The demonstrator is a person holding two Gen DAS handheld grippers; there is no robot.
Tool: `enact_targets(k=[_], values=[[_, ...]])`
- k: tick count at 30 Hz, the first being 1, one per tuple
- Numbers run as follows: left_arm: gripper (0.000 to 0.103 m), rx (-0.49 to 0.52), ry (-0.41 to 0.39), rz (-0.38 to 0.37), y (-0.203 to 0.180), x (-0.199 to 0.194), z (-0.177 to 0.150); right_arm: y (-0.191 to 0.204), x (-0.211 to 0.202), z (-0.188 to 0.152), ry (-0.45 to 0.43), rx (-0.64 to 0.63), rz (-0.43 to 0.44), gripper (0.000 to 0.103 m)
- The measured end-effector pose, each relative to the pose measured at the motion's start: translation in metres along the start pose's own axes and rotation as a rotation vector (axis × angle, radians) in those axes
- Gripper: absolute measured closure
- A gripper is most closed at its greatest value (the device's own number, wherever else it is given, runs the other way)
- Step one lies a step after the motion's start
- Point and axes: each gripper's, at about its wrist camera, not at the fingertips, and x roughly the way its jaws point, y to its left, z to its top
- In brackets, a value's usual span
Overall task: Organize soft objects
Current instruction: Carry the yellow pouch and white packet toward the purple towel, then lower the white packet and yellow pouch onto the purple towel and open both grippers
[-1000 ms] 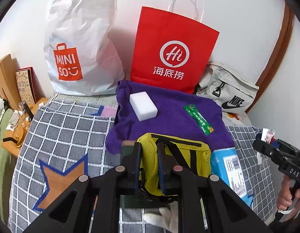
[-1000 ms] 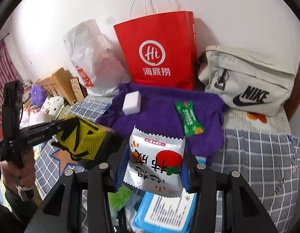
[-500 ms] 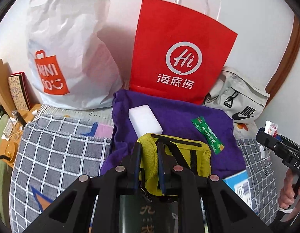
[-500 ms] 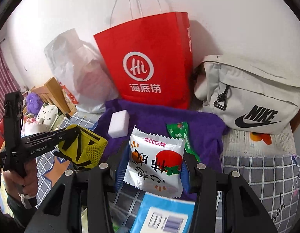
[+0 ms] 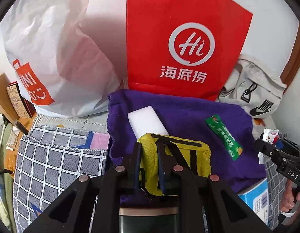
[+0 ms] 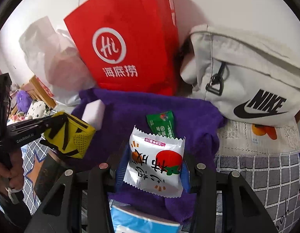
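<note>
My left gripper (image 5: 149, 149) is shut on a yellow mesh pouch (image 5: 181, 163) with black straps and holds it above the purple towel (image 5: 188, 114). In the right wrist view the same pouch (image 6: 72, 136) hangs at the left. My right gripper (image 6: 153, 165) is shut on a white snack packet (image 6: 153, 167) with a red fruit print, over the towel (image 6: 130, 112). On the towel lie a white sponge block (image 5: 146, 122) and a green sachet (image 5: 223, 136). A red paper bag (image 5: 181, 38) stands behind.
A white Miniso plastic bag (image 5: 52, 54) stands at the back left and a pale Nike bag (image 6: 247, 77) at the back right. A blue-and-white packet (image 5: 256, 200) lies near the towel's front edge. A checked blanket (image 5: 52, 165) covers the bed; wooden furniture (image 5: 2, 97) at left.
Both grippers have moved forward and down toward the towel and the bags, each still holding its item. The red bag and the Nike bag now look larger and closer.
</note>
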Motion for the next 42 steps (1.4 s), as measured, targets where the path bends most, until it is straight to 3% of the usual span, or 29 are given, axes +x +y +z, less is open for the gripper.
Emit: enact_targets(k=[6,36,37,40,42], values=[[0.087,0.030,0.004,0.061,-0.004,0.005,0.000,0.001,0.012,-0.004,0.017,-0.021,-0.001,0.057],[0.085,0.013,0.096,0.072,0.005,0.037,-0.007,0.005,0.044,-0.011,0.123,-0.021,0.023,0.055],[0.085,0.013,0.100,0.070,0.006,0.038,-0.008,0.005,0.044,-0.011,0.126,-0.023,0.025,0.055],[0.084,0.005,0.109,0.062,0.006,0.039,-0.008,0.006,0.044,-0.012,0.132,-0.022,0.029,0.035],[0.083,-0.006,0.111,0.054,0.007,0.038,-0.007,0.007,0.042,-0.012,0.121,-0.027,0.030,0.033]])
